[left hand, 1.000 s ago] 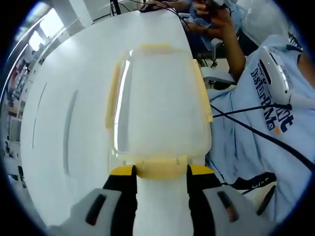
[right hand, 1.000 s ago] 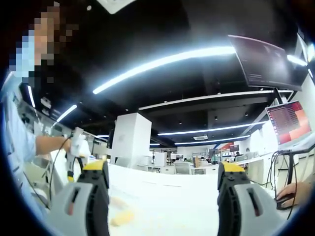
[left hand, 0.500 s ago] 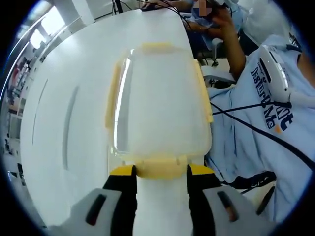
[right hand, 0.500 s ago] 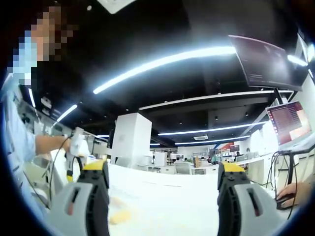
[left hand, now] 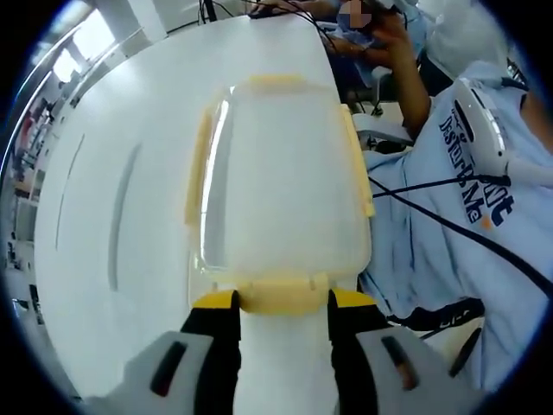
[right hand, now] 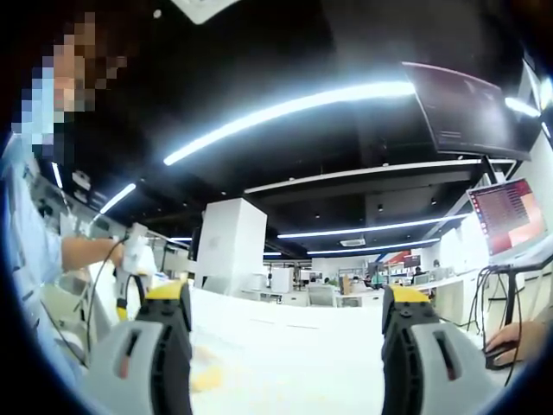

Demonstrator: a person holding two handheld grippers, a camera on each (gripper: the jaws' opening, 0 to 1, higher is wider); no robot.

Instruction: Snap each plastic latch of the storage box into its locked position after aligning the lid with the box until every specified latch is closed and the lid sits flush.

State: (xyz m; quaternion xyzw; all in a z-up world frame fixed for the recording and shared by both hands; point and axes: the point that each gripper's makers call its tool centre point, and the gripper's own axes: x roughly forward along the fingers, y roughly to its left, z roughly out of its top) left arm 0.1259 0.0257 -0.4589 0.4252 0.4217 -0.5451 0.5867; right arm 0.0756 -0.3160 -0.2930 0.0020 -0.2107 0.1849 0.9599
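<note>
Here the white table (left hand: 104,173) carries the storage box (left hand: 281,186), whose long axis runs straight away from the left gripper (left hand: 283,304). Its jaws stand moderately apart, straddling the near yellow latch (left hand: 281,294), so this hand is nearer. The right gripper (right hand: 287,316) is spread wide and empty, tilted up toward the ceiling.

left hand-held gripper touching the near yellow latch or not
Touching: in the left gripper view the left hand-held gripper has both yellow tips against the near latch, no gap visible.
</note>
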